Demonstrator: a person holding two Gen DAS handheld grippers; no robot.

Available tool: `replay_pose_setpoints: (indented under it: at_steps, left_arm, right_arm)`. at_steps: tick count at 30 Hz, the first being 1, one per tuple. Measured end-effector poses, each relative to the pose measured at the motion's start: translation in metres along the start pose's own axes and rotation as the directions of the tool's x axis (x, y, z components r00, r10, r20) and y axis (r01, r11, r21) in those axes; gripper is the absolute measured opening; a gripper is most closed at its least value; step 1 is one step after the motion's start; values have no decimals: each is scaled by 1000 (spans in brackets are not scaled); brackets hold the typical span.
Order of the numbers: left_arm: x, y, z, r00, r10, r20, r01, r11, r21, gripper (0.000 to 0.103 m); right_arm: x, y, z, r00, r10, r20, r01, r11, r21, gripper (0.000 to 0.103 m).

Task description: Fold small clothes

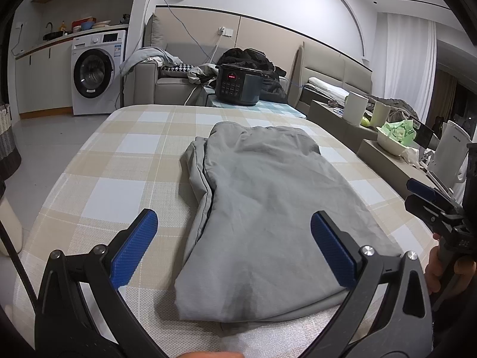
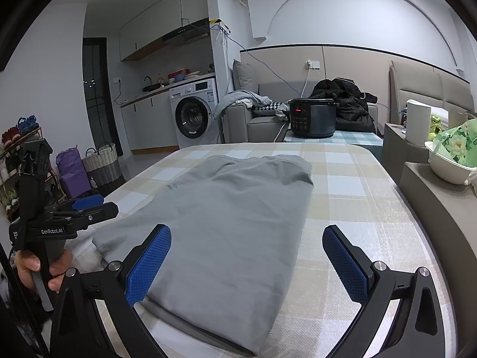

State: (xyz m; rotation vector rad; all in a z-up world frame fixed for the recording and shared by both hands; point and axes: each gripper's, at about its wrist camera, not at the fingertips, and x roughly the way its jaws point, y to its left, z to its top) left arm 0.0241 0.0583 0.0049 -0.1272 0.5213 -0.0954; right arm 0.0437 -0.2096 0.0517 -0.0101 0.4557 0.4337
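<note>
Grey garment (image 1: 262, 208) lies half-folded on the tabletop (image 1: 98, 179), just ahead of both spread, empty tools — left tool (image 1: 234, 250), right tool (image 2: 247, 261). Pinch both near corners together, fold away evenly.

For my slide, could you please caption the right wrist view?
Open right hand-held gripper poised over the near edge of gray folded shorts on a checked tablecloth.

Both views are taken low and close over the near edge of the tabletop (image 1: 128, 149), faced toward 12 o'clock. The grey garment (image 1: 262, 208), cooker (image 2: 313, 117) and washing machine (image 1: 95, 73) are shared.
</note>
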Motion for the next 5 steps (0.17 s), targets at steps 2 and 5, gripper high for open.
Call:
replay_pose_setpoints:
  at_steps: [2,5]
  left_arm:
    - [-3,-7,-4,1000,2,1,-2,1000,0,102]
    - [-3,-6,-3,1000,-2,3,2,1000,-3,102]
  right_arm:
    - [0,0,0,1000,-1,-1,1,1000,1,103]
    - [-1,1,0,1000,-3,-2,3,1000,5,103]
